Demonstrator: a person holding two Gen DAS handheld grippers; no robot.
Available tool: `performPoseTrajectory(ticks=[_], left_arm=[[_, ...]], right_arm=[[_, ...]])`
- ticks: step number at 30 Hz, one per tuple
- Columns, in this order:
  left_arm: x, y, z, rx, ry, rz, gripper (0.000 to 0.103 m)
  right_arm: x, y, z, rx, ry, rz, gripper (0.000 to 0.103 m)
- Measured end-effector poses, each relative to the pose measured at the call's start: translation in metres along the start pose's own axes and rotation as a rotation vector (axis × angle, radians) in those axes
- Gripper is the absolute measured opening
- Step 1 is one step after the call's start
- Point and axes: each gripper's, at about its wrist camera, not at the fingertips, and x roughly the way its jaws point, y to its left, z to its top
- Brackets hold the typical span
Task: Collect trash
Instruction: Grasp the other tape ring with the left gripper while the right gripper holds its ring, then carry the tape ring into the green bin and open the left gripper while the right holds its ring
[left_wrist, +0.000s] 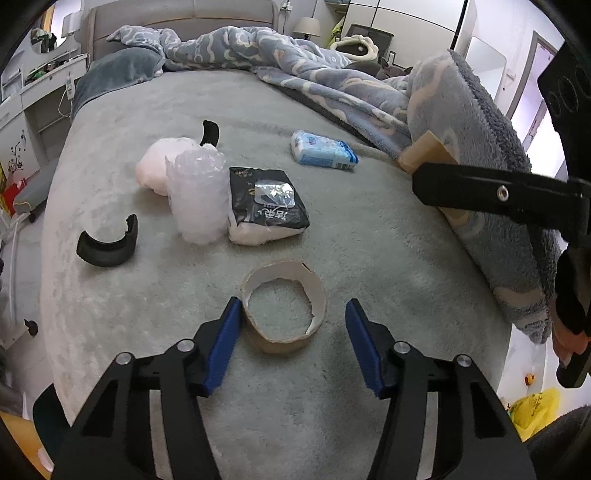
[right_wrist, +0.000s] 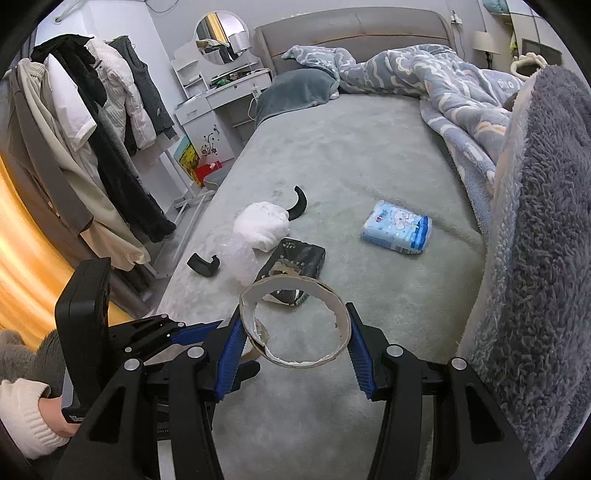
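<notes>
Trash lies on the grey bed (left_wrist: 369, 236). A cardboard tape ring (left_wrist: 284, 306) sits between the fingers of my open left gripper (left_wrist: 291, 339), touching the left pad. My right gripper (right_wrist: 293, 343) is shut on a second cardboard ring (right_wrist: 295, 325), held above the bed. Farther off lie a bubble-wrap roll (left_wrist: 197, 195), a black wipes pack (left_wrist: 266, 203), a white wad (left_wrist: 155, 170), a blue tissue pack (left_wrist: 323, 149) and two black curved pieces (left_wrist: 107, 243) (left_wrist: 210, 133).
A blue fleece blanket (left_wrist: 480, 155) is heaped along the bed's right side. Clothes hang on a rack (right_wrist: 92, 147) left of the bed. A white dresser (right_wrist: 221, 96) stands by the headboard. A yellow bag (left_wrist: 532, 410) lies on the floor.
</notes>
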Motion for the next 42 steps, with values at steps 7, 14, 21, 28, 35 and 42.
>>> performPoseTrajectory(ticks=[7,14,21,28,35,42], left_arm=[[-0.001,0.001,0.001,-0.001,0.003,-0.018,0.048],[-0.011,0.005,0.0,0.002,0.001,-0.044,0.048],[-0.034,0.023,-0.001,-0.032,-0.025,-0.048,0.047],[-0.058,0.055,-0.011,-0.083,-0.035,-0.017,0.047],[-0.086,0.085,-0.019,-0.075,-0.061,0.039,0.047],[-0.102,0.116,-0.028,-0.081,-0.059,0.082,0.048]], right_arm=[[0.001,0.0,0.0,0.004,-0.002,-0.002,0.052],[0.001,0.004,0.001,0.053,-0.023,0.01,0.052],[0.004,0.016,-0.006,0.081,-0.016,-0.003,0.053],[0.019,0.031,-0.008,0.115,-0.013,-0.039,0.053],[0.031,0.078,-0.012,0.05,0.014,-0.072,0.053],[0.047,0.119,-0.018,0.042,0.036,-0.07,0.053]])
